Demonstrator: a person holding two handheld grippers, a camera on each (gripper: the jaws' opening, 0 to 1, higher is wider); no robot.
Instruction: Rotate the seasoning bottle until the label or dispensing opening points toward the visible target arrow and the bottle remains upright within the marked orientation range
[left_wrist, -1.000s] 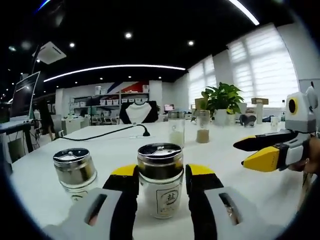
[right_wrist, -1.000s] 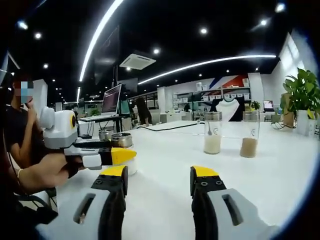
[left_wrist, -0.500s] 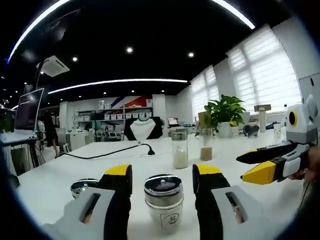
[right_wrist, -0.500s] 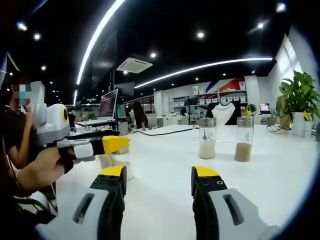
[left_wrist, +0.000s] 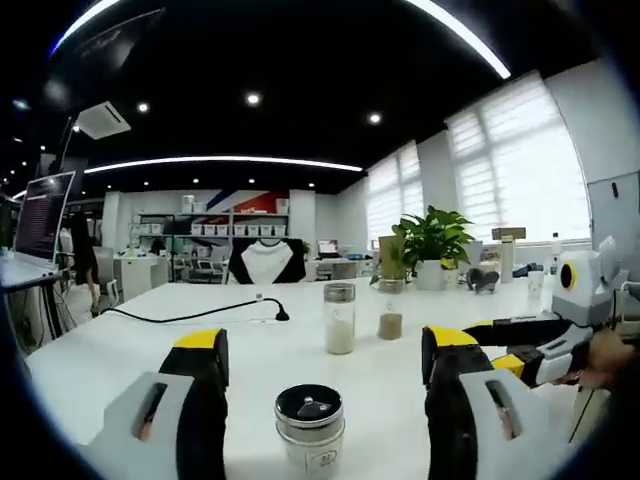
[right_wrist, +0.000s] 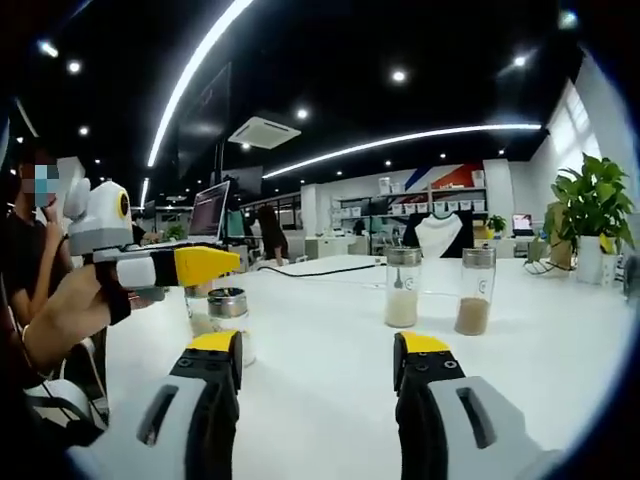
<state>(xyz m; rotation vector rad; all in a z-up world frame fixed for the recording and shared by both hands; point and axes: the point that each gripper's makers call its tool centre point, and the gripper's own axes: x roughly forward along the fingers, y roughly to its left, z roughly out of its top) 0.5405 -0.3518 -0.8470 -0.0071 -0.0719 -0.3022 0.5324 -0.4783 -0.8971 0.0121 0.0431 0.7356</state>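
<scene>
In the left gripper view the left gripper (left_wrist: 318, 355) stands released, its two yellow-tipped jaws spread wide with bare space on either side of the seasoning bottle (left_wrist: 310, 428), which sits upright on the white table (left_wrist: 120, 350) low between them, touching neither jaw. The bottle has a dark metal lid with a small opening on top and a pale body with a printed label facing the camera; the label is too small to read. Farther out on the table, past the bottle, stand two tall glass jars: one with white contents (left_wrist: 339, 318) and just to its right one with brown contents (left_wrist: 390, 310). A black cable (left_wrist: 190, 317) lies across the far left of the table. At the right edge, the right gripper (left_wrist: 520, 350) reaches in, held by a person's hand (left_wrist: 605, 355). A potted plant (left_wrist: 432, 245) stands at the far right by the windows. In the right gripper view the right gripper (right_wrist: 318, 350) is also released, jaws well apart over bare table with nothing between them. To the left, the left gripper hangs above the seasoning bottle, and a second metal-lidded jar (right_wrist: 198, 310) stands just beside it, partly hidden. The two tall jars stand farther off, right of centre.
</scene>
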